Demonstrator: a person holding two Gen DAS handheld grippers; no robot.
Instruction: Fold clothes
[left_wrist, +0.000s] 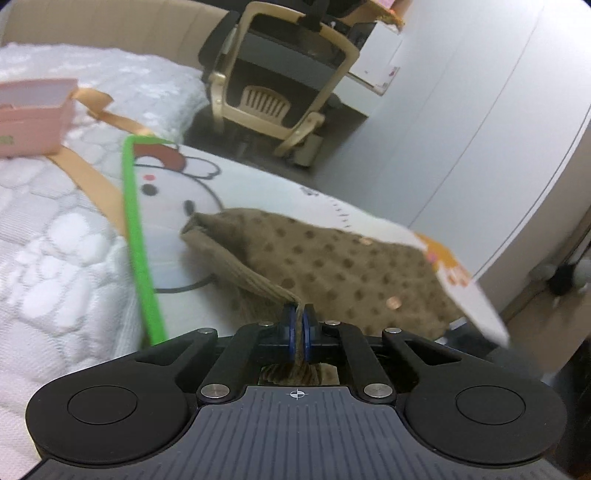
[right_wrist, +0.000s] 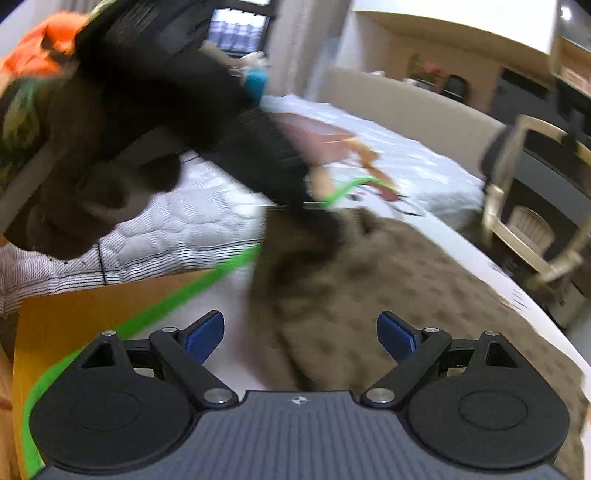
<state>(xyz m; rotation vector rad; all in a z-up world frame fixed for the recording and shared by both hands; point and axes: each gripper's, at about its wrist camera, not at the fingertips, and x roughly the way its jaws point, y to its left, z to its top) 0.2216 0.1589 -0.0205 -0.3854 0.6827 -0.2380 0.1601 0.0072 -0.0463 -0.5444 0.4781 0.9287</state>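
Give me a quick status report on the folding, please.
Left gripper shut on brown dotted garment, ribbed edge lifted. Right gripper open above it. Pink box nearby, not obstructing.

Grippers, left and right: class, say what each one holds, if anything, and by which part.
The left gripper is shut on the brown dotted garment, pinching its ribbed edge. The right gripper is open above the same garment and holds nothing.

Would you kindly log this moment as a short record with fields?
garment: brown dotted cloth, lying on a white cartoon mat
left gripper: shut on the cloth's ribbed edge
right gripper: open, above the cloth, holding nothing
surface: white quilted bed
nearby: pink box, beige chair
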